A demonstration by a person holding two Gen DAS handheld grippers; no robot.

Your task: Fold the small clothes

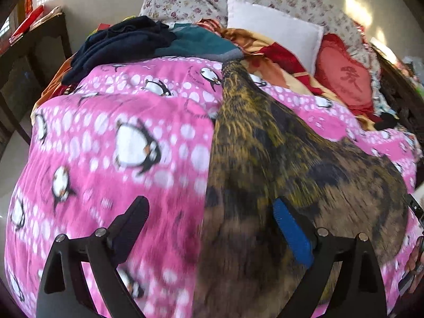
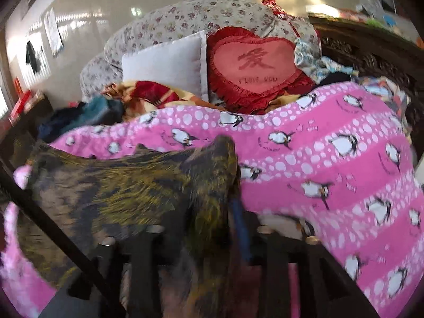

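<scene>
Garment: a brown-and-yellow mottled piece of clothing (image 1: 278,159) lies spread on the pink penguin blanket (image 1: 119,137) covering the bed, running from the lower right of the left wrist view up to a narrow end near the centre top.
Left gripper (image 1: 209,228): jaws spread wide and released, nothing between them; one finger sits over the blanket, the blue-padded one over the garment's left edge.
Right gripper (image 2: 212,238): the garment (image 2: 137,185) is draped over and in front of it at the lower centre of the right wrist view; the cloth hides the pads, so I cannot tell whether it is gripped.
Step in hand: apparently laying the garment flat and squaring it up ahead of a fold.
Next move: likely calls for the left jaws to come down on the near edge and pinch a single layer, without catching the blanket beneath.
Background: a pile of dark clothes (image 1: 119,42) at upper left, a heart cushion (image 2: 254,66) and a white pillow (image 2: 164,63) behind.
</scene>
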